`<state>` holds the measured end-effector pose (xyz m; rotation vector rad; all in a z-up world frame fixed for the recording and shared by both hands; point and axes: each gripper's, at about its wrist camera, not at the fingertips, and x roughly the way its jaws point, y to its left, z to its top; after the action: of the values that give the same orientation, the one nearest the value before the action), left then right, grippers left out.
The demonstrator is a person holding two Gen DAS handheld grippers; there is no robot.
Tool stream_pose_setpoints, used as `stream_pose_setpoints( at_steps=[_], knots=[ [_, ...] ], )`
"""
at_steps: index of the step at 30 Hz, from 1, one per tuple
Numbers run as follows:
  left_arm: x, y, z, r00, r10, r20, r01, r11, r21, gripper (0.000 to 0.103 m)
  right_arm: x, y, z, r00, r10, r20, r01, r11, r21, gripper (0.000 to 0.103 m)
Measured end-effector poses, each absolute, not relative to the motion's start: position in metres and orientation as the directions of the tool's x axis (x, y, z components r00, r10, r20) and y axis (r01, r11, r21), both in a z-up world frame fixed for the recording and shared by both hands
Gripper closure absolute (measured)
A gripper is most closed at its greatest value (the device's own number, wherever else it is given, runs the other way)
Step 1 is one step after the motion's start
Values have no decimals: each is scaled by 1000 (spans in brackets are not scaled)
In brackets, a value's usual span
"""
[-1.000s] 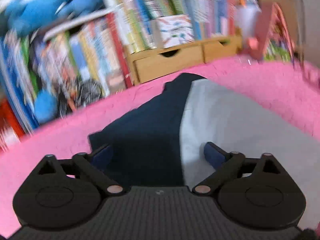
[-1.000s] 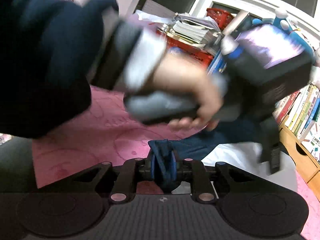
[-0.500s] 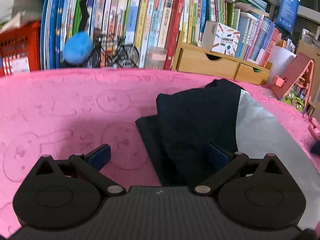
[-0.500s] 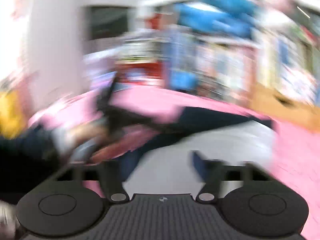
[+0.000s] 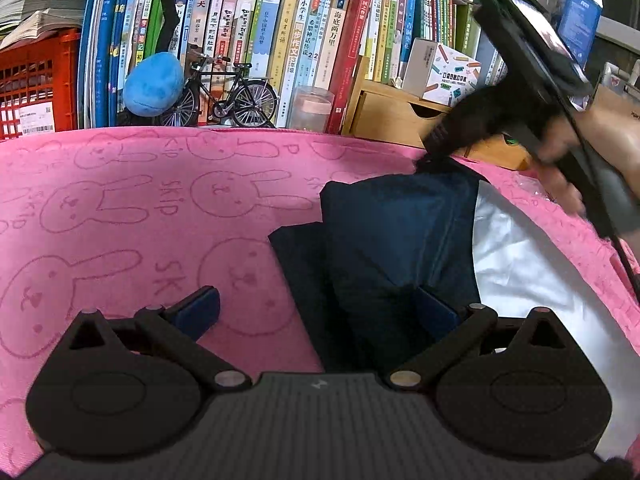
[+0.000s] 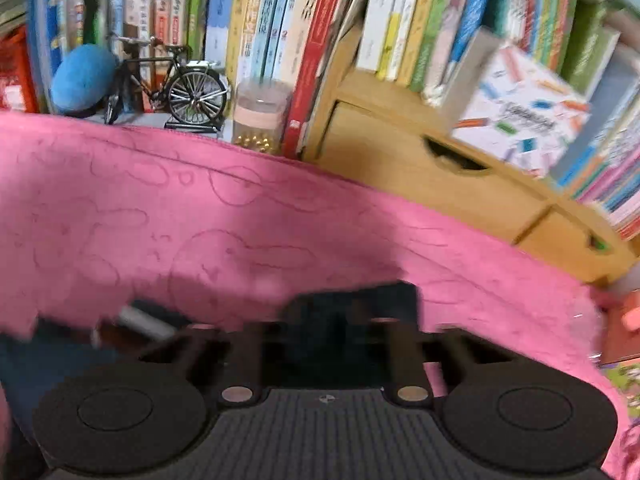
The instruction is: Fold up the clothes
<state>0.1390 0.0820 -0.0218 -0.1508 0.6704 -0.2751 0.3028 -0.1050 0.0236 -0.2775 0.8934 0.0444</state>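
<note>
While the right gripper [image 6: 324, 344] pinches a corner of the dark navy fabric garment [image 5: 400, 240], its jaws closing on a fold that shows dark between the near-together pads, the left gripper [image 5: 320, 312] sits idle with jaws spread wide and nothing clamped; its left pad [image 5: 198, 312] rests over bare pink rabbit-print blanket [image 5: 120, 208]; its right pad [image 5: 434, 312] lies against the navy cloth without gripping it.

Garment position: flat on the blanket, ahead of the left jaws and off to their right side; a pale grey-white panel of the same garment [image 5: 528, 280] lies right of the right pad; a raised navy flap runs from just ahead of the left jaws up to the far corner, where the right gripper shows as a dark, blurred shape with the person's hand [image 5: 580, 152] behind it.

Step, as I read it: mid-fold, the right side carrying a navy corner or sleeve across the body; right view is motion-blurred, so exact grip depth is unclear.

Next move likely calls for: laying the flap down square on the panel; keeping the pinch until the cloth is flat; left jaws either pinning the near edge or taking the near hem; watch for the blanket bunching under the cloth.

Beyond the jaws: row of upright books [image 5: 280, 40], small black model bicycle [image 5: 236, 92]; clear of the work.
</note>
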Motion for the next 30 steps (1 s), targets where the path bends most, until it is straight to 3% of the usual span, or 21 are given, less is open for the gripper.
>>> stream_pose_setpoints(
  at_steps=[3, 5, 6, 7, 9, 14, 17, 25, 28, 30],
  knots=[
    [138, 83, -22, 749, -301, -590, 204, 952, -227, 0, 298, -107, 43, 731, 43, -681, -149, 984, -97, 82],
    [138, 85, -22, 750, -308, -586, 204, 950, -238, 0, 283, -119, 58, 768, 128, -627, -148, 989, 21, 54],
    [138, 86, -22, 750, -313, -583, 205, 948, -245, 0, 273, -126, 59, 769, 125, -626, -132, 991, 36, 36],
    [137, 89, -22, 750, -322, -578, 209, 944, -256, 0, 262, -134, 58, 770, 114, -628, -123, 992, 30, 33],
    [135, 99, -20, 748, -352, -563, 205, 929, -308, 0, 238, -147, 51, 769, 116, -628, -143, 990, 8, 33],
    [154, 137, 8, 704, -561, -437, 195, 743, -640, 0, 184, -185, 17, 765, 215, -607, -257, 966, 18, 37],
    [195, 116, 30, 623, -639, -451, 226, 699, -679, 0, 161, -197, -3, 760, 303, -575, -331, 942, 58, 39],
    [301, 23, 9, 403, -677, -616, 145, 711, -688, 0, 137, -174, -26, 848, 276, -453, -375, 916, -143, 38],
    [321, 4, -11, 343, -690, -637, 91, 699, -709, 5, 137, -173, -26, 848, 277, -451, -377, 915, -146, 38],
    [327, -2, -17, 340, -696, -633, 86, 693, -716, 16, 137, -174, -26, 846, 283, -452, -380, 914, -140, 37]
  ],
)
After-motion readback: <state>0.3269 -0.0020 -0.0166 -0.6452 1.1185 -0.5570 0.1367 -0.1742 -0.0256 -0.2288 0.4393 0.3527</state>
